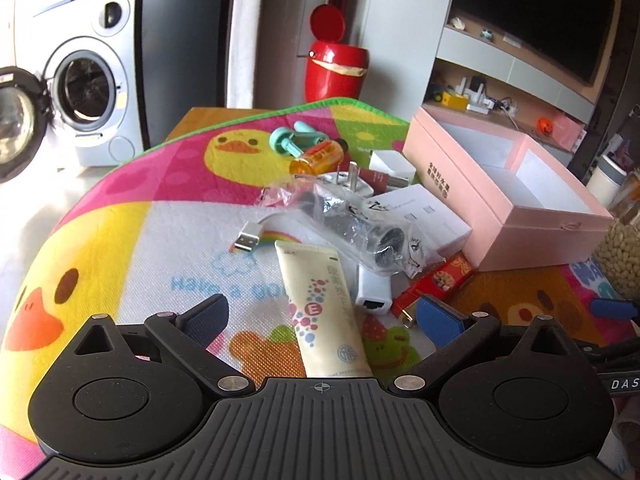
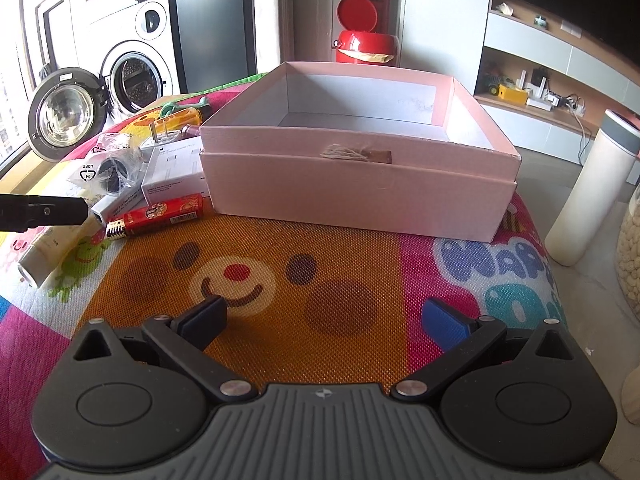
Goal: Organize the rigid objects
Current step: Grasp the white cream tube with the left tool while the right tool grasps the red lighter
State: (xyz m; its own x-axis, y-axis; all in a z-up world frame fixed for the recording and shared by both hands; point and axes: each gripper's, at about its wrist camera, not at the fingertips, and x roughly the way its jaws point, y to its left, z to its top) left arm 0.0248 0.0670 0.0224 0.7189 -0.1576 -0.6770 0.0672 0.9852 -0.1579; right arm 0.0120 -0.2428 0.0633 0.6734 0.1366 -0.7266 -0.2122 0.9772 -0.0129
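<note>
My left gripper (image 1: 322,320) is open, its jaws on either side of a cream tube (image 1: 322,304) lying on the colourful mat (image 1: 120,240). Beyond it lie a white network adapter (image 1: 374,290), a red lighter (image 1: 434,282), a black part in a clear bag (image 1: 360,224), a USB plug (image 1: 248,240), a white wall plug (image 1: 348,182), an orange bottle (image 1: 316,158) and a white flat box (image 1: 424,216). An open pink box (image 1: 508,188) stands to the right. My right gripper (image 2: 324,320) is open and empty, in front of the pink box (image 2: 360,184). The lighter (image 2: 160,216) lies at its left.
A washing machine (image 1: 88,80) with its door open stands at the far left. A red bin (image 1: 334,68) is behind the mat. A white flask (image 2: 588,188) and a jar of beans (image 2: 630,256) stand right of the pink box. A TV shelf (image 1: 500,76) is at the right.
</note>
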